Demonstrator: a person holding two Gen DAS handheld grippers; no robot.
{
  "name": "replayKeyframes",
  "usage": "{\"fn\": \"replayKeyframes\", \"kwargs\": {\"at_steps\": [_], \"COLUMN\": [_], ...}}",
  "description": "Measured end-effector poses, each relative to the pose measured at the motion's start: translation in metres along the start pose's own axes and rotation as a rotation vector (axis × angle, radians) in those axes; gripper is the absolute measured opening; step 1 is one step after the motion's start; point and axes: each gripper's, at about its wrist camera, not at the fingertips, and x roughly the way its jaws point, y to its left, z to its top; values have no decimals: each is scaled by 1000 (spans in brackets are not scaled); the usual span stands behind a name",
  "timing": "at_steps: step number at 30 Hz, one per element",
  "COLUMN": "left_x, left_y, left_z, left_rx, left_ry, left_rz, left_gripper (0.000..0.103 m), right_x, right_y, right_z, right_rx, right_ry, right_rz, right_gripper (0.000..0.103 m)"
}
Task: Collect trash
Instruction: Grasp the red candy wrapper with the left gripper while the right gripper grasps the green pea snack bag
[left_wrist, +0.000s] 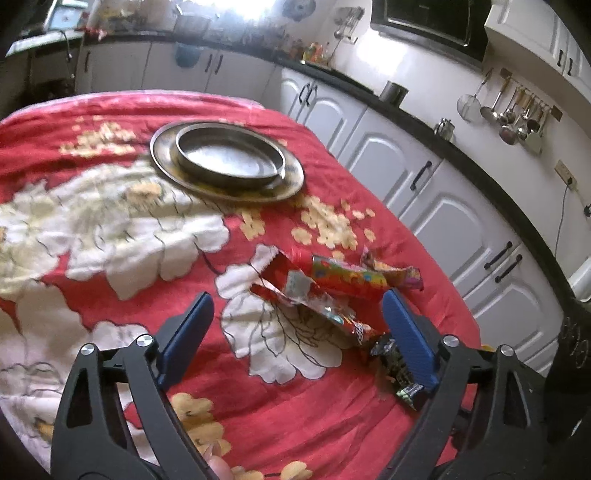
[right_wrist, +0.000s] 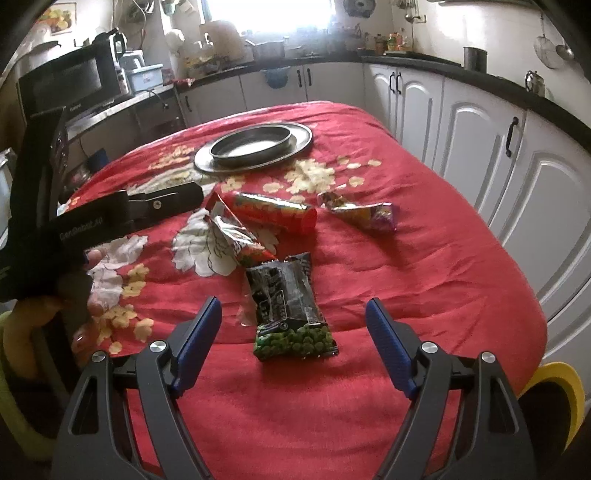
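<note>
- Red floral cloth (right_wrist: 406, 295) over the table, with a stack of metal plates (right_wrist: 255, 149) on it as landmark: a shallow dish set inside a wider flat plate.
- Nearer than the plates, close together on the cloth: a red cylindrical wrapper (right_wrist: 280, 214) lying on its side, a torn red foil wrapper (right_wrist: 236, 236) just beside it and touching its end, a crumpled purple-yellow wrapper (right_wrist: 362, 212) to the right of the tube and apart from it.
- Nearest of all from the plates, a black and green snack packet (right_wrist: 291, 310), flat on the cloth, top torn open, touching the foil wrapper's lower end.
- Right gripper (right_wrist: 293, 336) over the near edge of the cloth, blue pads spread wide on either side of the black and green packet, not touching it, nothing gripped.
- Left gripper (left_wrist: 297, 336) left of the wrappers as seen from the plates, tilted down, jaws wide apart, empty; torn foil wrapper (left_wrist: 295, 295) between the pads, no contact visible; black packet (left_wrist: 397, 365) just beside the right pad.
- From the right wrist view, left gripper body (right_wrist: 122, 214) held in a hand (right_wrist: 92, 258) at the left.
- Behind the plates, white kitchen cabinets (right_wrist: 461, 122) under a dark counter.
</note>
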Motion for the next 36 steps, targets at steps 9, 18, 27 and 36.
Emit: {"fn": "replayKeyframes", "kwargs": {"at_steps": [9, 18, 27, 36], "left_x": [28, 38, 39, 29], "left_y": [0, -4, 5, 9], "left_z": [0, -2, -5, -11], "left_rx": [-87, -132, -116, -106], "left_ry": [100, 117, 113, 117], "left_rz": [-58, -39, -19, -59], "left_gripper": [73, 49, 21, 14], "right_x": [23, 25, 21, 13], "right_y": [-3, -6, -7, -4], "right_z": [-4, -12, -15, -19], "right_rx": [-13, -22, -5, 4], "right_ry": [44, 47, 41, 35], "right_rz": [15, 14, 19, 31], "right_gripper": [77, 63, 49, 48]}}
